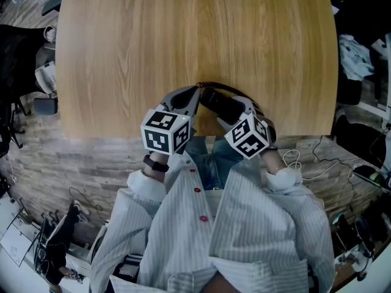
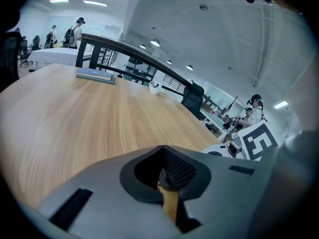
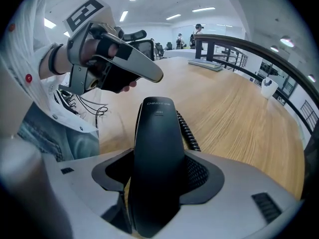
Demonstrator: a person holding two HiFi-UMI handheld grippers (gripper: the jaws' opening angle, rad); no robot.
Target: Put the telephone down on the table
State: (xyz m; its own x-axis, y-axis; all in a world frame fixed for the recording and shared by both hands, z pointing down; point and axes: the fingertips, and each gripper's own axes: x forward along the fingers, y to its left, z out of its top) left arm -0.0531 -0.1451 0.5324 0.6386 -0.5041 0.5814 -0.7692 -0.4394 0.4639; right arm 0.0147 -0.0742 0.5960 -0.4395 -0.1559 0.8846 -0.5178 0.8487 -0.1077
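Observation:
A black telephone handset (image 1: 219,104) (image 3: 156,158) with a coiled cord (image 1: 215,85) (image 3: 187,129) stands out from my right gripper (image 1: 241,112) (image 3: 157,193), whose jaws are shut on its lower half. It hangs just above the near edge of the wooden table (image 1: 183,29) (image 3: 239,113). My left gripper (image 1: 194,96) (image 2: 167,185) is close beside it on the left, shut with nothing between the jaws. In the right gripper view, the left gripper (image 3: 152,73) hovers just beyond the handset's tip.
A flat grey book (image 2: 94,74) lies at the table's far edge, with a white cup (image 2: 155,87) and a dark office chair (image 2: 193,98) beyond. Cables (image 1: 308,163) trail on the floor at the right. A dark chair (image 1: 18,60) stands left of the table. People stand far off.

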